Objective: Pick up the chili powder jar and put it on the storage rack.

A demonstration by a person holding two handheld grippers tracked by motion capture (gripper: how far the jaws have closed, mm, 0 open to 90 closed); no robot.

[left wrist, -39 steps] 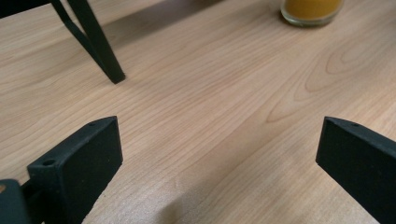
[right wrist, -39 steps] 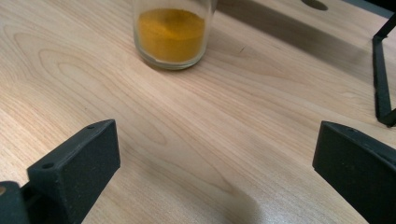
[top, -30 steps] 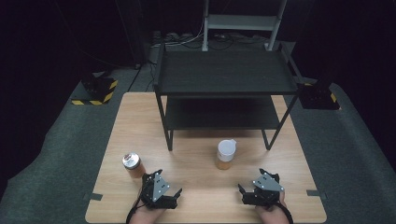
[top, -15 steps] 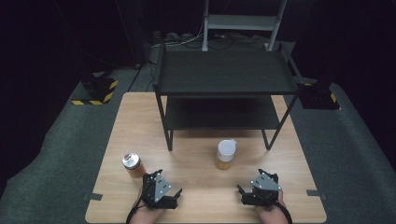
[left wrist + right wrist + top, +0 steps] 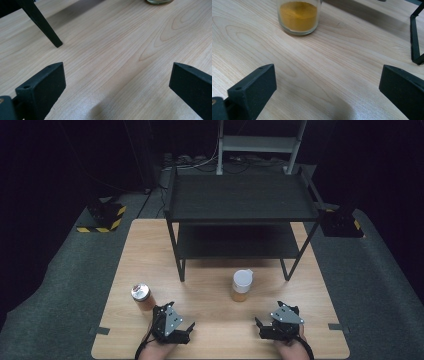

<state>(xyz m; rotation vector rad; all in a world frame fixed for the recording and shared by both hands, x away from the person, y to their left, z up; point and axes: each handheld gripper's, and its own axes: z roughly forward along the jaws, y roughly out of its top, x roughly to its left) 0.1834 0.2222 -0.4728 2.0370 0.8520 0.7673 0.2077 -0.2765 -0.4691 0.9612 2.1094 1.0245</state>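
High view shows our left gripper (image 5: 185,330) and right gripper (image 5: 264,326) barely shifted, jaws spread and empty, the jar (image 5: 242,285) ahead of the right one untouched.

Bright wooden table (image 5: 220,285) amid dark surroundings (soft overhead light), blurred near fingers (image 5: 40,92), faint shadows.

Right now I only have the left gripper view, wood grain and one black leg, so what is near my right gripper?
Observer: A glass jar of orange powder stands just ahead of the right gripper, apart from its fingers.
Operator: Does that jar have a lid?
Observer: Yes, the high view shows a white lid on it.
Operator: Anything close to my left gripper?
Observer: A second jar with a metal lid stands just beyond the left gripper, slightly to its left.
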